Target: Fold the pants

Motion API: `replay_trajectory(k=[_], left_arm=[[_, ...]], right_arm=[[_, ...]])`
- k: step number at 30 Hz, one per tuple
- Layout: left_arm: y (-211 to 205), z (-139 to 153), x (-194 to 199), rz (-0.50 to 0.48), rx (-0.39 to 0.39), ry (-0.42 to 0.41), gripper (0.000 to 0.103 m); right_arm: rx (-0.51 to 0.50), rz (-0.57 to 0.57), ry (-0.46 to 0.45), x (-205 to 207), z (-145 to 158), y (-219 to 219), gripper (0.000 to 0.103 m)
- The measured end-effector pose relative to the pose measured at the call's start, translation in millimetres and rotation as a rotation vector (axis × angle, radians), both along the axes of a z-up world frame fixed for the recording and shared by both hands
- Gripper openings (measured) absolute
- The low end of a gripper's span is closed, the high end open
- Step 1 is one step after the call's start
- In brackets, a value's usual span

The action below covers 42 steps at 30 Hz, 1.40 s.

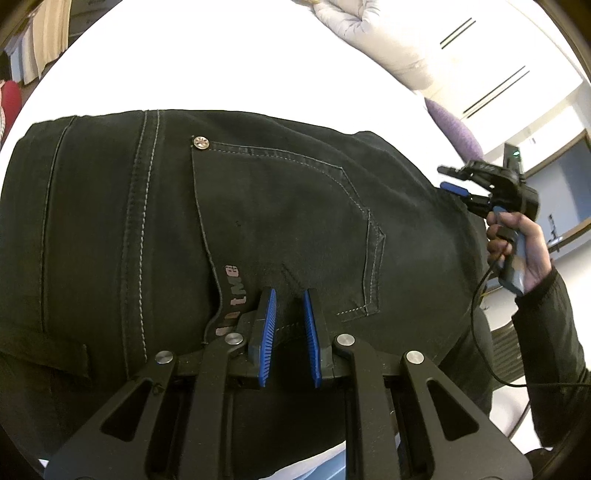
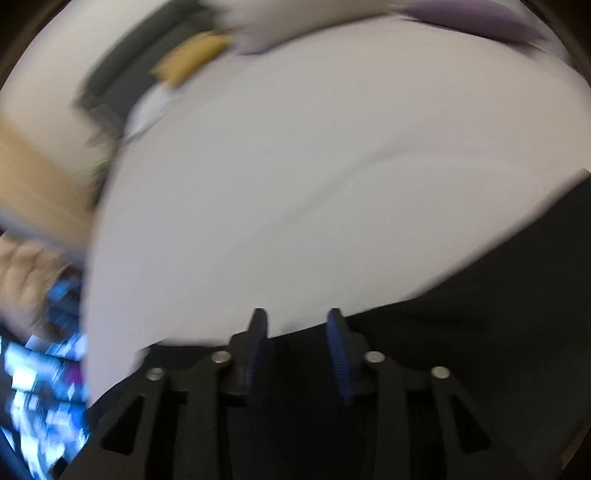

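Blue-padded left claw [image 1: 289, 317] sat narrowly parted over the black pants [image 1: 258, 221] on the white bed [image 1: 221, 74], gripping nothing; right claw [image 2: 297, 343], wider apart, hovered at their right edge.

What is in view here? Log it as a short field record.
garment: black jeans, back pocket facing up, rivet at its corner
surface: white sheet
left tool: open, over the pocket's lower edge, fabric between its blue pads
right tool: open, at the jeans' edge; view blurred
background: purple pillow, pale quilted item
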<state>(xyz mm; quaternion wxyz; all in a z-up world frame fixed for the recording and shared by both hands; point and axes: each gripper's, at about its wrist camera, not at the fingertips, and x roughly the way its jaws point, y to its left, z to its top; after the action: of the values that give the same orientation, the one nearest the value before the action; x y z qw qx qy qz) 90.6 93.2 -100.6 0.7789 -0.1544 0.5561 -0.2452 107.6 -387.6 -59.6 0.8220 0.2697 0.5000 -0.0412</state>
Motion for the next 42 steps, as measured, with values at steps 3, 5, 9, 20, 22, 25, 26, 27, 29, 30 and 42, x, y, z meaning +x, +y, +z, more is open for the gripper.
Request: replay_trajectory(k=[3,5,9,20,22,25,26,27,29,30,42], left_arm=[[1.6,-1.3,-1.5,0.003,-0.009,-0.005,0.015],[0.7,-0.5,-2.5,-0.003,-0.001,-0.01,0.015],[2.9,0.2,-7.6,-0.005,-0.003,-0.015,0.015],[8.5,23.4,-7.7,-0.021,-0.066,-0.033,0.015],[-7.8,38.7,2.1,-0.073,-0.086,-0.064,0.015],[-52.3,40.9,31.9,-0.193,-0.126,-0.073,0.015],[-73.0,33.4,46.8,-0.241,-0.139,-0.052,0.015],[-89.1,26.3,59.0,-0.268,-0.147,-0.033,0.015],[-122.8,5.8,89.6,-0.306,-0.157,0.027,0.015],[-140.4,-4.5,105.4,-0.322,-0.144,0.044,0.015],[-84.0,-21.6,148.3,-0.106,0.016,-0.02,0.012]], right_arm=[[0.125,0.218,-0.005,14.7,-7.6,68.0,0.042],[0.198,0.302,0.022,23.9,-25.0,106.1,0.043],[0.196,0.244,0.074,55.2,-57.1,106.1,0.025],[0.185,0.099,-0.047,-6.2,-14.1,50.8,0.037],[0.215,0.134,-0.031,-27.2,-21.3,54.7,0.037],[0.24,0.059,0.036,-53.3,-47.5,30.8,0.01],[0.281,0.013,0.038,-52.5,-55.4,23.8,0.0],[0.328,-0.011,0.036,-47.4,-59.4,14.5,0.0],[0.357,-0.038,0.032,-65.6,-60.0,6.1,0.0],[0.333,-0.035,0.032,-69.1,-57.7,1.7,0.0],[0.29,-0.177,-0.011,-76.4,-48.4,-33.7,0.0]])
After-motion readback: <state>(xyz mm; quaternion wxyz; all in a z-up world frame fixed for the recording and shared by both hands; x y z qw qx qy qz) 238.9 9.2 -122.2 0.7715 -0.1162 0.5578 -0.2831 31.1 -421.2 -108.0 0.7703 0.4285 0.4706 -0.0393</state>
